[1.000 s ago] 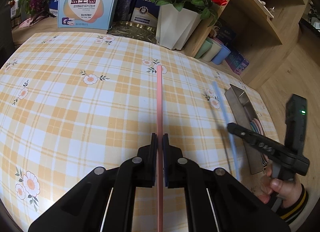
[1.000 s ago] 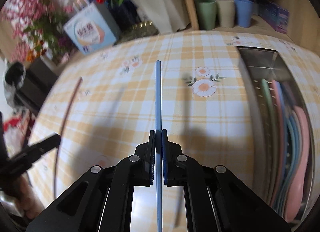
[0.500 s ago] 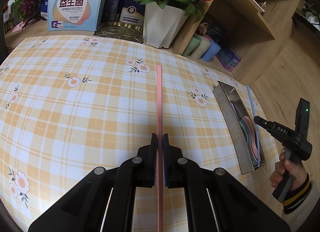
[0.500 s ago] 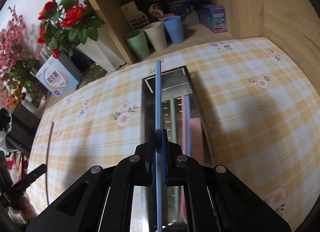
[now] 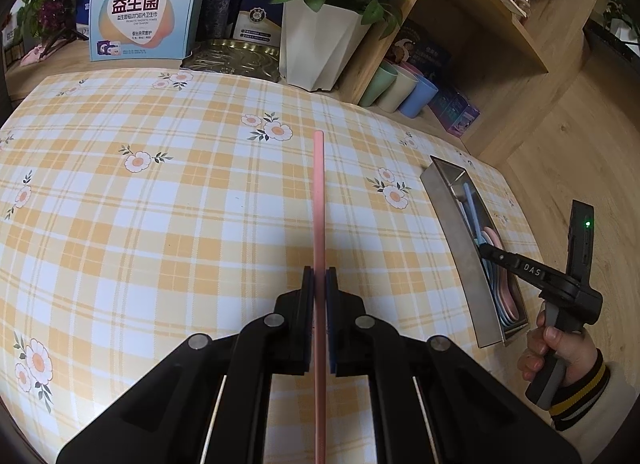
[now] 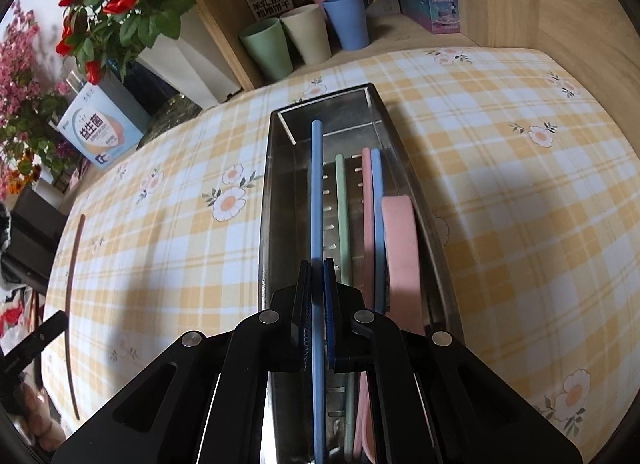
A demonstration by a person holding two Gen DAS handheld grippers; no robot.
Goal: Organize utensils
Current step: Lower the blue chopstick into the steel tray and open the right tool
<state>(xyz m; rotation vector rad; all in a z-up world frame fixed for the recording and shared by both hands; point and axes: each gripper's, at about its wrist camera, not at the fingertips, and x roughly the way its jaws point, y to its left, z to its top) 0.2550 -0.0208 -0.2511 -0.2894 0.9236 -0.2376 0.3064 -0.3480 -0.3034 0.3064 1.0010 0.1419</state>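
My left gripper is shut on a pink chopstick and holds it over the checked tablecloth, pointing away. My right gripper is shut on a blue chopstick and holds it lengthwise over the steel utensil tray. The tray holds green, pink and blue utensils and a wide pink handle. In the left wrist view the tray lies at the table's right edge, with the right gripper over it. The pink chopstick also shows in the right wrist view.
A white pot of red roses, a printed box and a brass dish stand along the table's far edge. Three cups and boxes sit on the wooden shelf behind. Wooden floor lies to the right of the table.
My right gripper has carried the blue chopstick from the open tablecloth to over the steel tray and lowered it toward the utensils. My left gripper has kept the pink chopstick, drifting slightly.
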